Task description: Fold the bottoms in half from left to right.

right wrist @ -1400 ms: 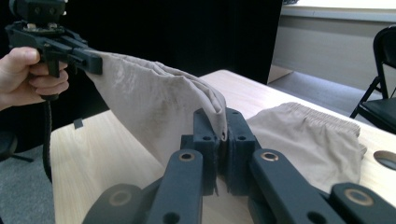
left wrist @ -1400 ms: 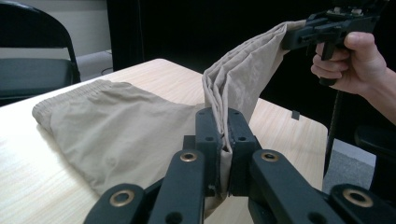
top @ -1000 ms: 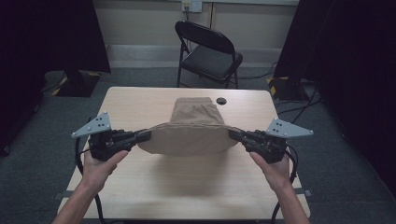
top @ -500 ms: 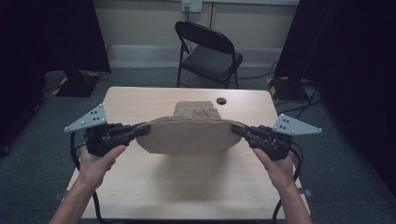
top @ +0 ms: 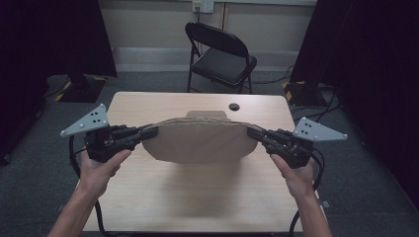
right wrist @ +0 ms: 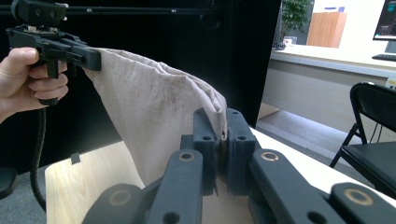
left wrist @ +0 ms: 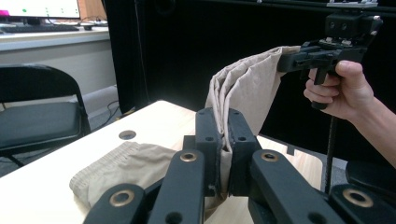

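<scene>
your left tool (top: 150, 132) and right tool (top: 253, 133) each clench an end of the beige shorts (top: 200, 140), stretching them above the table (top: 197, 197)

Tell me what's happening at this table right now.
A person is handling a tan cloth garment, likely shorts, with a two-jaw gripper in each hand. The left gripper and the right gripper are each shut on an opposite end of it, holding it stretched between them above the wooden table. Its far end, with a gathered waistband, rests on the tabletop. A black folding chair stands beyond the table.
</scene>
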`<state>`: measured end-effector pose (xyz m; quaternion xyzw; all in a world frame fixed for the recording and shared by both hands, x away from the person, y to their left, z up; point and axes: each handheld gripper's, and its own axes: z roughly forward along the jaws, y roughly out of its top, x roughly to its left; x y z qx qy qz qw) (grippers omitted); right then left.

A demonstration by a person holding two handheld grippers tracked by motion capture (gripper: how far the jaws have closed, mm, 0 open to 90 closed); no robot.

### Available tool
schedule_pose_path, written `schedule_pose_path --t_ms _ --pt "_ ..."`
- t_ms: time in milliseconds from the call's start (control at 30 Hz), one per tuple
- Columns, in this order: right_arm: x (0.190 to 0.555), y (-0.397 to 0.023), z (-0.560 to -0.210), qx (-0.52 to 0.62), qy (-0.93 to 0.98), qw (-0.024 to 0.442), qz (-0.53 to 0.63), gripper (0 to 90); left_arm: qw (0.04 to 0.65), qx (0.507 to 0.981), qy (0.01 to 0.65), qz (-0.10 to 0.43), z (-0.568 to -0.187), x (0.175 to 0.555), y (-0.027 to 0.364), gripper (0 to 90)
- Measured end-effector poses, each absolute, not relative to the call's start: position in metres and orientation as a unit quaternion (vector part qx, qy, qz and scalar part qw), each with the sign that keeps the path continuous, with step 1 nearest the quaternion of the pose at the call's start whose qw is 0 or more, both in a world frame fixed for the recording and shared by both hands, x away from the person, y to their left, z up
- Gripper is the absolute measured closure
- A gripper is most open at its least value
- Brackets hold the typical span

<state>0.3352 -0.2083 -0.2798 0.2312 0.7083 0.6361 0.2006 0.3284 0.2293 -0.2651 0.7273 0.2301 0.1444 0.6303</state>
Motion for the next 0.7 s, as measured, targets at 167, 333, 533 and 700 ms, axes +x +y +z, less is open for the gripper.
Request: schedule_pose_path --t_ms 167,333,533,700 --pt "0.332 -0.209 -0.273 0.226 0.706 0.208 0.638 85.6 0.632 0.727 0.224 0.148 -0.257 0.328 0.229 86.3" --pt "0.331 -0.21 -0.269 0.225 0.705 0.211 0.639 85.6 0.637 0.724 0.217 0.148 -0.251 0.325 0.228 86.3" --pt "0.327 -0.211 -0.261 0.22 0.7 0.214 0.645 85.6 0.643 0.721 0.209 0.151 -0.243 0.32 0.228 86.4" --pt "0.321 -0.211 -0.249 0.207 0.698 0.224 0.648 85.6 0.65 0.717 0.196 0.161 -0.233 0.313 0.227 86.3"
